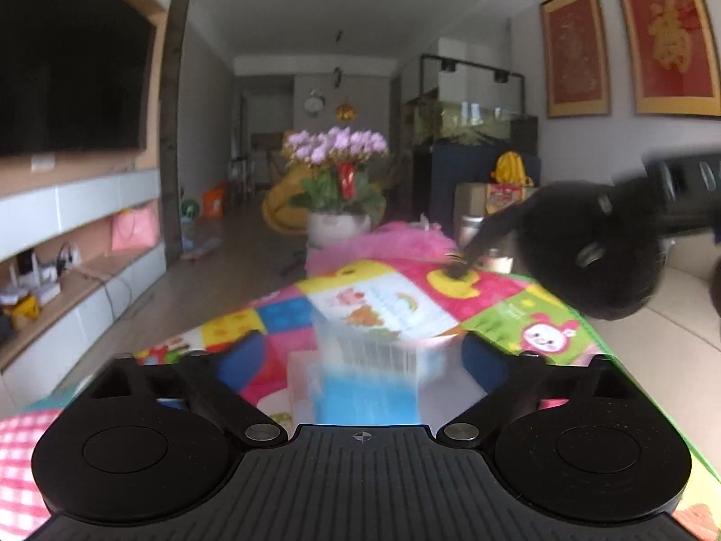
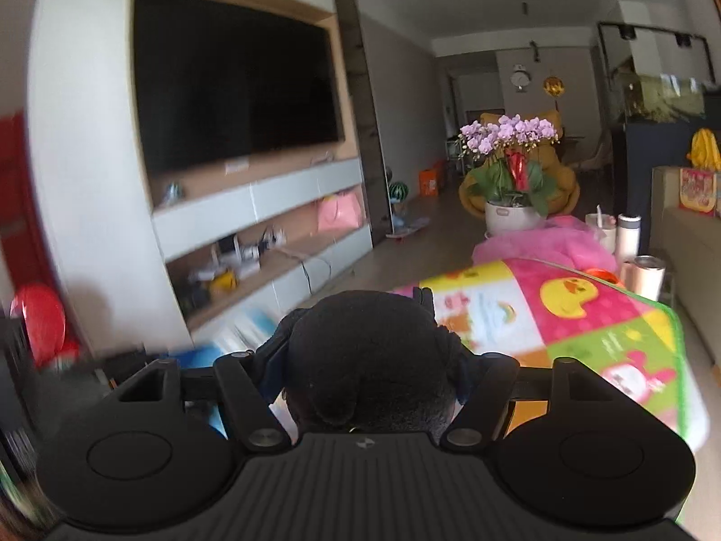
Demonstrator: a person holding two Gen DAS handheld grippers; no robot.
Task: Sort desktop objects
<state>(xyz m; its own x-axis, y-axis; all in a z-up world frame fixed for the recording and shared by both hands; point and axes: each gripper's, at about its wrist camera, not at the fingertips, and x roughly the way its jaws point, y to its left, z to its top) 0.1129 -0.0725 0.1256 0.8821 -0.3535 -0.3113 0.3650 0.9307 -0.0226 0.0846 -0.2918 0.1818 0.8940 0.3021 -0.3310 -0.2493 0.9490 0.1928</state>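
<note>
Between the blue-padded fingers of the left gripper (image 1: 365,360) sits a blurred clear-plastic box with a blue base and fine ribbing (image 1: 367,378); the fingers stand well apart on either side of it, and whether they press its walls cannot be told through the blur. Only the right wrist view shows what the right gripper (image 2: 367,374) has: a rounded black fuzzy object (image 2: 369,356), pile-textured and dome-shaped, filling the gap with both fingers closed against its sides. From the left view that same black object (image 1: 590,248) appears ahead and to the right, raised above the surface, with a slim tapering limb reaching down to the mat. Beneath and beyond both grippers spreads a bright patchwork play mat (image 1: 450,302) printed with a yellow duck, a rainbow and a pink bunny. Further ahead lies a crumpled pink cloth (image 2: 540,243), then a white pot of purple orchids (image 2: 511,167). Metal tumblers (image 2: 646,277) to the right show clearly only in the right view.
</note>
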